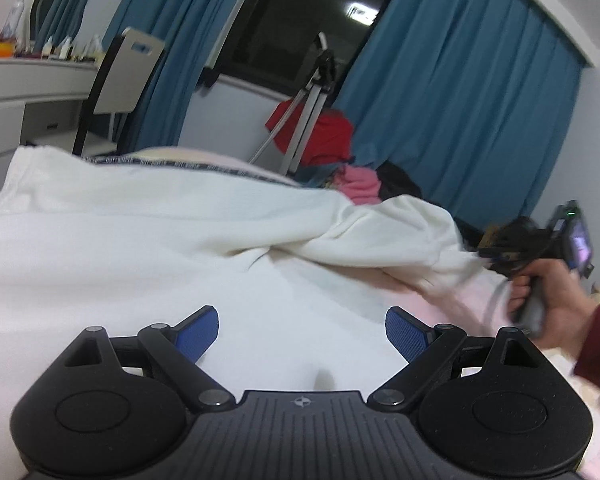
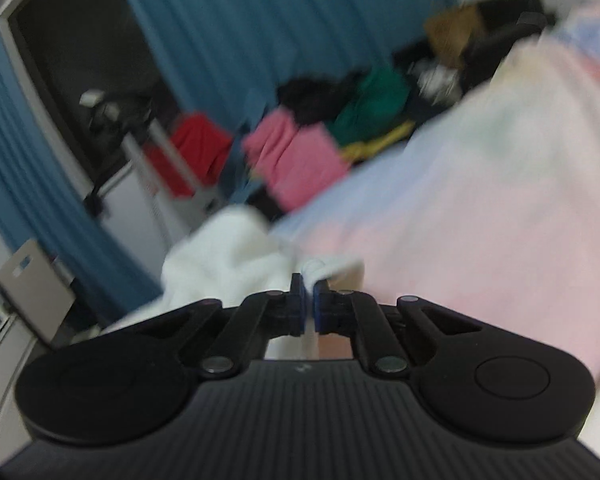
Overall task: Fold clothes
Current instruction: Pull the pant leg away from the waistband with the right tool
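A white garment (image 1: 180,232) lies spread over the bed and fills the middle of the left wrist view. My left gripper (image 1: 302,326) is open and empty just above the cloth, its blue pads wide apart. My right gripper (image 2: 310,298) is shut on an edge of the white garment (image 2: 236,264), which bunches up ahead of its fingers. In the left wrist view the right gripper (image 1: 496,256) shows at the far right, held by a hand, with a flap of the garment lifted toward it. The right wrist view is blurred.
A pink bedsheet (image 2: 480,220) lies under the garment. A pile of clothes, pink (image 2: 296,160), red (image 1: 320,132), green (image 2: 376,100) and black, sits at the far side by blue curtains (image 1: 460,100). A tripod (image 1: 304,120), a chair (image 1: 120,80) and a white desk (image 1: 24,92) stand behind.
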`<state>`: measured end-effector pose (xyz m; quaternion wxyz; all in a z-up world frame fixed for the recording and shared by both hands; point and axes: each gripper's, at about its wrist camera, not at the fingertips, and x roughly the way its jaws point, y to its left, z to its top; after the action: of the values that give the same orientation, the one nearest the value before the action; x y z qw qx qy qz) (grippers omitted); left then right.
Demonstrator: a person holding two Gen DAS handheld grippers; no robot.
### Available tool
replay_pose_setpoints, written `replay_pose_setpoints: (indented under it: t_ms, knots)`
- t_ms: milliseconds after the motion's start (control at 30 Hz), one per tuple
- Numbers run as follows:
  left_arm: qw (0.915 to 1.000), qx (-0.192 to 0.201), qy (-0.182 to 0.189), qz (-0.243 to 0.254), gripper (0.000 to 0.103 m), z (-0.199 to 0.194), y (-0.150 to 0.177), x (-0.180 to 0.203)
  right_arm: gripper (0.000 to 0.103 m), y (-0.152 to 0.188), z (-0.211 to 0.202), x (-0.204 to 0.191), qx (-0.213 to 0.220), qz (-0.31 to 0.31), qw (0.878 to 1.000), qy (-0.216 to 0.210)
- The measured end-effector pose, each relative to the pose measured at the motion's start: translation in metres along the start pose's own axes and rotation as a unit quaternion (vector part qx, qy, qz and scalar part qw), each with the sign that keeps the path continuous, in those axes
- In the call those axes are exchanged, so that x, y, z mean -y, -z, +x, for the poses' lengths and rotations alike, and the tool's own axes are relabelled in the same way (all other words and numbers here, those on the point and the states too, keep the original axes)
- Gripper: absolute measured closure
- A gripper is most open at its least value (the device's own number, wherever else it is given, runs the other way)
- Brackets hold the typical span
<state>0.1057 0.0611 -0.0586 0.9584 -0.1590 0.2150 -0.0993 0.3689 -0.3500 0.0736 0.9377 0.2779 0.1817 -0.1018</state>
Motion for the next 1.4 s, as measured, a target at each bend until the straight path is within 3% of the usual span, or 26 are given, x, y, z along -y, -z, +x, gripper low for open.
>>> replay_pose_setpoints:
  t_ms: [100, 267, 500, 600, 833, 1000, 1033, 1067, 1133, 1233, 1400]
  knots:
    - [0.9999, 0.008, -0.002, 0.011, 0.011, -0.008, -0.005, 0.007, 0.096, -0.055, -0.027, 0.019, 0.039, -0.019, 0.999, 0.030]
    - [0.9995, 0.021, -0.006, 0.024, 0.011, -0.021, -0.012, 0.016, 0.096, -0.138, -0.057, 0.036, 0.066, -0.042, 0.994, 0.075]
    - [0.9997, 0.017, -0.015, 0.011, 0.011, -0.026, -0.015, 0.014, 0.096, -0.194, -0.060, 0.057, 0.087, -0.055, 0.987, 0.126]
    - [0.9996, 0.013, -0.017, 0.017, 0.011, -0.024, -0.013, 0.014, 0.096, -0.178, -0.042, 0.089, 0.071, -0.048, 0.987, 0.137]
    - [0.9992, -0.013, -0.027, 0.025, 0.011, -0.005, -0.005, 0.010, 0.095, -0.098, -0.002, 0.178, 0.029, 0.001, 0.984, 0.175]
    - [0.9989, -0.020, -0.029, 0.030, 0.011, 0.000, -0.003, 0.009, 0.092, -0.071, -0.007, 0.206, 0.013, 0.049, 0.985, 0.168]
    - [0.9988, -0.021, -0.030, 0.032, 0.011, 0.000, -0.004, 0.010, 0.080, -0.069, -0.011, 0.209, 0.012, 0.061, 0.985, 0.163]
    - [0.9987, -0.022, -0.030, 0.034, 0.011, 0.000, -0.004, 0.010, 0.061, -0.068, -0.019, 0.209, 0.016, 0.072, 0.985, 0.159]
    - [0.9988, -0.024, -0.028, 0.033, 0.011, -0.002, -0.003, 0.013, 0.042, -0.063, -0.042, 0.202, 0.050, 0.091, 0.983, 0.152]
    - [0.9989, -0.024, -0.021, 0.034, 0.011, -0.009, -0.003, 0.017, 0.040, -0.056, -0.068, 0.187, 0.073, 0.084, 0.985, 0.133]
    - [0.9992, -0.029, -0.005, 0.026, 0.011, -0.017, -0.001, 0.024, 0.041, -0.033, -0.068, 0.166, -0.003, 0.063, 0.996, 0.064]
